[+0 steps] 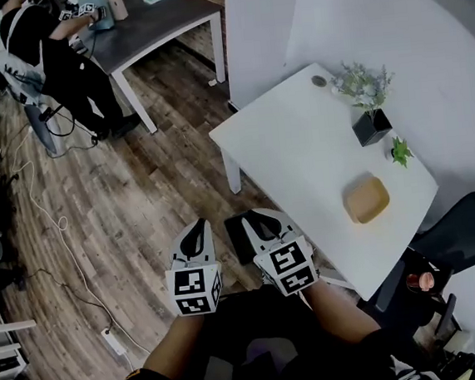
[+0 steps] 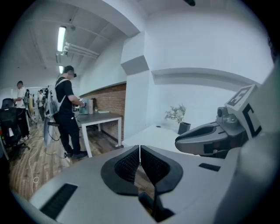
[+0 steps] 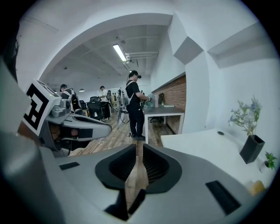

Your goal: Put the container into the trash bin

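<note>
A tan, shallow container (image 1: 365, 199) lies on the white table (image 1: 300, 150) near its right edge; in the right gripper view only a tan sliver of the container (image 3: 257, 187) shows at the lower right. Both grippers hang side by side over the wooden floor, short of the table's near corner. My left gripper (image 1: 197, 225) is shut, its tips meeting with nothing between them (image 2: 140, 148). My right gripper (image 1: 258, 216) has a narrow gap between its jaws (image 3: 138, 147), through which only the floor shows. A dark boxy object (image 1: 241, 240) sits on the floor between the grippers; I cannot tell what it is.
A potted plant in a black pot (image 1: 370, 122) and a small green plant (image 1: 399, 152) stand at the table's far side. A black office chair (image 1: 468, 242) is at the right. A person (image 1: 48, 44) stands at a grey desk (image 1: 150, 22) far left; cables trail on the floor (image 1: 52, 219).
</note>
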`<state>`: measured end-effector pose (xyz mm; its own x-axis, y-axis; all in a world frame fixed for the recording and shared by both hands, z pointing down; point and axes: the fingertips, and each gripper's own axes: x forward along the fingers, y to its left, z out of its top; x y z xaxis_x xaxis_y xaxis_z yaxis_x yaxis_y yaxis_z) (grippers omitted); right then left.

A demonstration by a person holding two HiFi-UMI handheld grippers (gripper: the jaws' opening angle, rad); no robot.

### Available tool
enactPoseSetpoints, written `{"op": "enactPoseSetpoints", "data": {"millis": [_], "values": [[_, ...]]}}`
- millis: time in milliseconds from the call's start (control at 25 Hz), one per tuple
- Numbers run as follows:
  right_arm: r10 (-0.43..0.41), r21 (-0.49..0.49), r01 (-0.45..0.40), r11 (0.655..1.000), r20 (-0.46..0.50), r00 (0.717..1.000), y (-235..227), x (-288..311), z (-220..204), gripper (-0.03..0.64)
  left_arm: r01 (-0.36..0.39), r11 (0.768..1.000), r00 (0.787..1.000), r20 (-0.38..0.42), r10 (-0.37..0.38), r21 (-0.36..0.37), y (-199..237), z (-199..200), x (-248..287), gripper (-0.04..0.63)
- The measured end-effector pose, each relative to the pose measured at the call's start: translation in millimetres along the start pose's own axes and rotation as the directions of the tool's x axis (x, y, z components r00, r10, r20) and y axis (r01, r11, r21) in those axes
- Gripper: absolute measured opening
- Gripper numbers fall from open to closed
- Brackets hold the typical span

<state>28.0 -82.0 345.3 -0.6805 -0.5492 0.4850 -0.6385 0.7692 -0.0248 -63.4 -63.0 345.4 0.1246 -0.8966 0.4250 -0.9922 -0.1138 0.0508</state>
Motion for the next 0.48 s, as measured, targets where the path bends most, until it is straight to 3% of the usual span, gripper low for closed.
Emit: {"op": "enactPoseSetpoints", "data": {"millis": [120,280,480], "values": [[-0.089,0.027,0.089,0.996,0.000,0.996,-31,-22,-9,0.064,0.098,0.995,0.995,-0.001,-0.098,0.024,-35,5,18,0.011],[-0.207,0.070,0.208,0.976,-0.019,0.978,-64,-58,-29,0.066,0.228,0.971,0.973,0.000,-0.229,0.068,-85,15,35,0.022],[-0.360,0.122,0.367,0.922,-0.073,0.930,-117,-115,-69,0.083,0.390,0.914,0.920,-0.020,-0.390,0.113,-165,20,57,0.131]]}}
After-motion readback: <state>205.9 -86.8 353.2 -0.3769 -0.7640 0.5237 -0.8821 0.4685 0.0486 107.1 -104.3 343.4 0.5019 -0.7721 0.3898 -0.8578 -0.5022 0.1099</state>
